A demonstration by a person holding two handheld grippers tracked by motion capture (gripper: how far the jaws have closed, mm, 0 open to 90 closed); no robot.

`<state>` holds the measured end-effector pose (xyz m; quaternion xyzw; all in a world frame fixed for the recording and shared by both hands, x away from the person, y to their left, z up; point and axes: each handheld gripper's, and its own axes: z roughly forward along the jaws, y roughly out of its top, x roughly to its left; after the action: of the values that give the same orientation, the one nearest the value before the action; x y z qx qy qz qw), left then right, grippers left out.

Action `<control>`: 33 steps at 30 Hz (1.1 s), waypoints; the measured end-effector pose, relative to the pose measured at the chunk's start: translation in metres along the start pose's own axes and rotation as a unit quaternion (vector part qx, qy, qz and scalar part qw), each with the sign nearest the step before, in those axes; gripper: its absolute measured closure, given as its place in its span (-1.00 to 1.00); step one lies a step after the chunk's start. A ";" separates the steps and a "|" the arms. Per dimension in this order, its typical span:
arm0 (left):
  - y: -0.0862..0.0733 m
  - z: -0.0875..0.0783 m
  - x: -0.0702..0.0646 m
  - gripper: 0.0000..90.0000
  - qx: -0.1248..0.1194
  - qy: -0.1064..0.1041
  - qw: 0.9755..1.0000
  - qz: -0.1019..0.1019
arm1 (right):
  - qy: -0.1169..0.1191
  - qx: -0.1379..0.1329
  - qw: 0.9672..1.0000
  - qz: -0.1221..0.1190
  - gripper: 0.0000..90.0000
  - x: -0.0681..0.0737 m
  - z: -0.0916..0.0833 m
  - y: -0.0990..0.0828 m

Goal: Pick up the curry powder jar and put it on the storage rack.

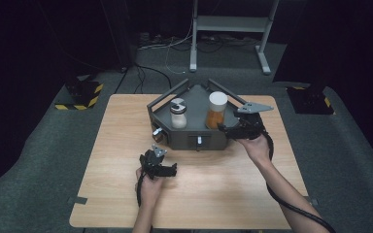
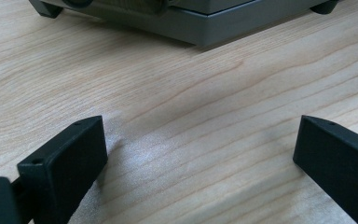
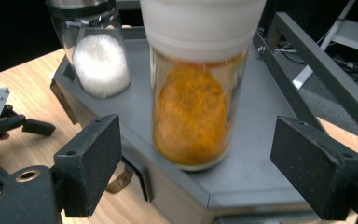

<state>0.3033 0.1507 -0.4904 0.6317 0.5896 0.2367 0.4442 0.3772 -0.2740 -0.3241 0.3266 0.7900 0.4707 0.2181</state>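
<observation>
A clear jar of orange powder [image 3: 191, 116] with a white lid stands upright on the grey stand [image 3: 256, 177]. My right gripper [image 3: 196, 172] is open. Its two black jaws sit on either side of the jar's lower part and a little short of it, with gaps on both sides. In the high view that right gripper [image 1: 226, 128] sits at the stand's front right corner, beside the orange jar [image 1: 216, 111]. My left gripper [image 2: 200, 158] is open with nothing between its jaws. It hovers low over the wooden table [image 2: 177, 102] in front of the stand [image 2: 200, 28].
A second jar with white grains [image 1: 178, 115] and a metal lid stands at the left of the stand [image 1: 194, 141], also seen as the white-grain jar [image 3: 100, 65]. Raised rails [image 1: 167, 94] run along the stand's back edges. A metal frame [image 1: 228, 22] and cables lie on the floor beyond.
</observation>
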 end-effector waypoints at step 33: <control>0.000 0.000 0.000 -0.94 0.000 0.000 1.000 0.000 | -0.007 0.058 0.998 0.018 -0.62 0.015 0.004 -0.090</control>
<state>0.3032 0.1506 -0.4904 0.6316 0.5896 0.2369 0.4442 0.3414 -0.2921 -0.4063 0.3562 0.8085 0.4257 0.1956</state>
